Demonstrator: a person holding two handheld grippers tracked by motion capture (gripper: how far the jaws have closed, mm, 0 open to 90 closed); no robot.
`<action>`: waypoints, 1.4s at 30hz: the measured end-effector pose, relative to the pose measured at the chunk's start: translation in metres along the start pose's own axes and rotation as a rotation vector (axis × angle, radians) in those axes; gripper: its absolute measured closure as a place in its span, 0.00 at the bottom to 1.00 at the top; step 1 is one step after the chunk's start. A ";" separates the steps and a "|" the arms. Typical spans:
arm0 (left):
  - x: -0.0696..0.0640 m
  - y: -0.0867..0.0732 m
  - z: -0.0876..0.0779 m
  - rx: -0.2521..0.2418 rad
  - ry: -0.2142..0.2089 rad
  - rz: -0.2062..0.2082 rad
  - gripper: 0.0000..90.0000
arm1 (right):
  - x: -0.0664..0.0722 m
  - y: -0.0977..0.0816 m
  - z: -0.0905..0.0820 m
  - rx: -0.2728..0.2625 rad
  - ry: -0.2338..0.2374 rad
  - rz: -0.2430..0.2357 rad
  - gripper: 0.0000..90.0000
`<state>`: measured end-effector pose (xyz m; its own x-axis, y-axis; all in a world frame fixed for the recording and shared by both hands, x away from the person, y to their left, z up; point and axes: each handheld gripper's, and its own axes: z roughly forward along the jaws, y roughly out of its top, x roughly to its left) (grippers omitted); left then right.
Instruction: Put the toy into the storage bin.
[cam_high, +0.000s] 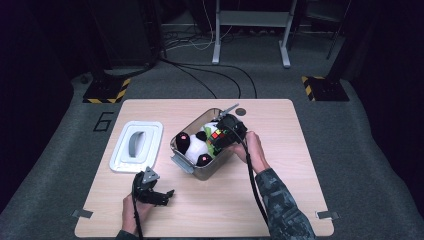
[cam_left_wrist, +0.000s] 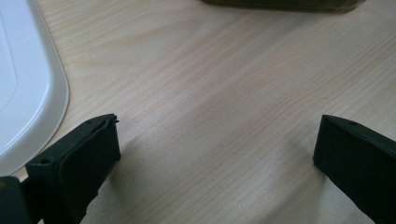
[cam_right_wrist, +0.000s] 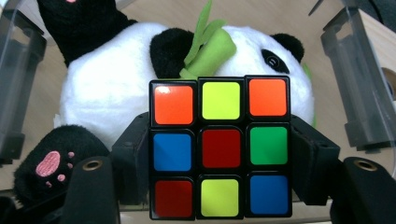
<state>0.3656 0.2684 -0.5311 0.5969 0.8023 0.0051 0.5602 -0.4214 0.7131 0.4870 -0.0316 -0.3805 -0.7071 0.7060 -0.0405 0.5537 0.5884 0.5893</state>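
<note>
Black jaws of my right claw (cam_right_wrist: 219, 154) are half spread and pinch a Rubik's cube (cam_right_wrist: 219, 149) by its two side faces, pads pressed flat on it. The cube's face toward the camera shows orange, yellow, orange on top, blue, red, green in the middle, red, yellow, blue at the bottom. In the high view my right claw (cam_high: 220, 137) holds the cube (cam_high: 216, 135) over the clear plastic bin (cam_high: 200, 172) in the middle of the table (cam_high: 280, 200).

Inside the bin lies a plush panda (cam_right_wrist: 116, 93) on its back, with a green felt bamboo leaf (cam_right_wrist: 205, 42) on its chest, right behind the cube. I cannot tell whether cube and panda touch. The bin's clear walls stand close on both sides of my claw.

My left claw (cam_left_wrist: 217, 149) is spread wide with nothing between the jaws, low over bare wood at the table's near edge. The bin's white lid (cam_high: 136, 146) lies flat just beside it, left of the bin.
</note>
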 end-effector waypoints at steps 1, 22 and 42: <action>0.000 0.000 0.000 0.001 0.000 -0.001 0.00 | -0.001 -0.002 0.001 -0.002 0.006 0.005 0.38; 0.000 0.000 0.000 0.001 0.000 0.000 0.00 | -0.002 -0.005 -0.007 -0.060 0.016 0.013 0.31; 0.000 0.000 0.000 0.001 0.001 0.005 0.00 | -0.018 -0.033 -0.050 -0.239 0.021 0.081 0.00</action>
<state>0.3657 0.2687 -0.5309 0.5989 0.8008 0.0095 0.5581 -0.4259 0.7121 0.4594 -0.0828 -0.3589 -0.6749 0.7373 0.0302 0.4912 0.4183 0.7640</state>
